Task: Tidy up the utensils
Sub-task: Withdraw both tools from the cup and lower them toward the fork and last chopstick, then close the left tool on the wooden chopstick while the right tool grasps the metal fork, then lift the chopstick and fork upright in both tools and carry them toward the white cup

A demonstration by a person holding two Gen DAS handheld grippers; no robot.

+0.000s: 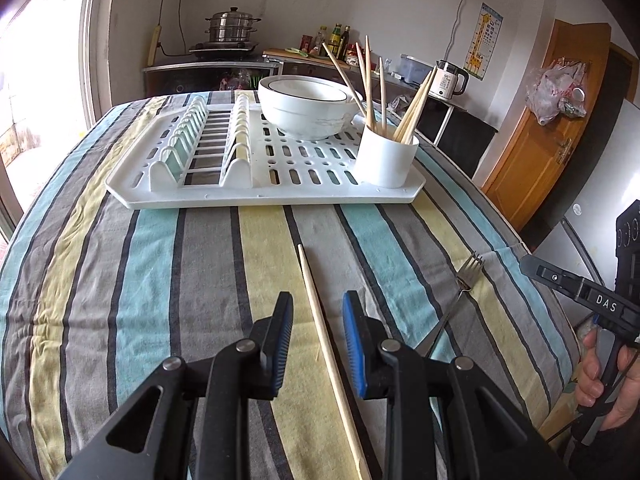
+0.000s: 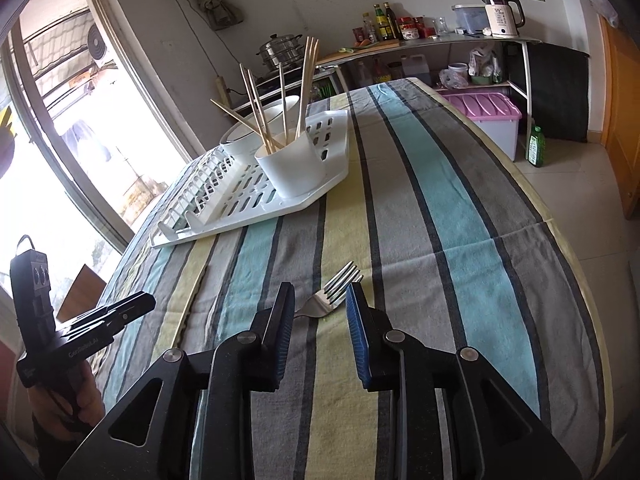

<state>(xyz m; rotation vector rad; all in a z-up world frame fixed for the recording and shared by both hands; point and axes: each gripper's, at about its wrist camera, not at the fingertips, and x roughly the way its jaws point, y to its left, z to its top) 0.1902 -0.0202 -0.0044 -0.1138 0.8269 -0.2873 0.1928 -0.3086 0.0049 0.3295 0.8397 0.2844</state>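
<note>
Left tongs (image 1: 318,326) part-open, straddling 1 loose chopstick (image 1: 320,320) flat on the striped bench (image 1: 160,280), pads not touching it. Right tongs (image 2: 320,318) part-open around the fork (image 2: 334,290), nothing gripped. White cup (image 1: 386,158) with chopsticks sits on the drying rack (image 1: 260,196), well apart. Risks: thin stick rolls or slips out on closing; pads snag the cloth; fork pivots if pinched off-centre.

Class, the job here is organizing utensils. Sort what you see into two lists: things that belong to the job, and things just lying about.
Belongs to the job:
chopstick
fork
white cup holder
drying rack

Just lying about:
kettle
steamer pot
sauce bottles
pink-lidded box
</note>
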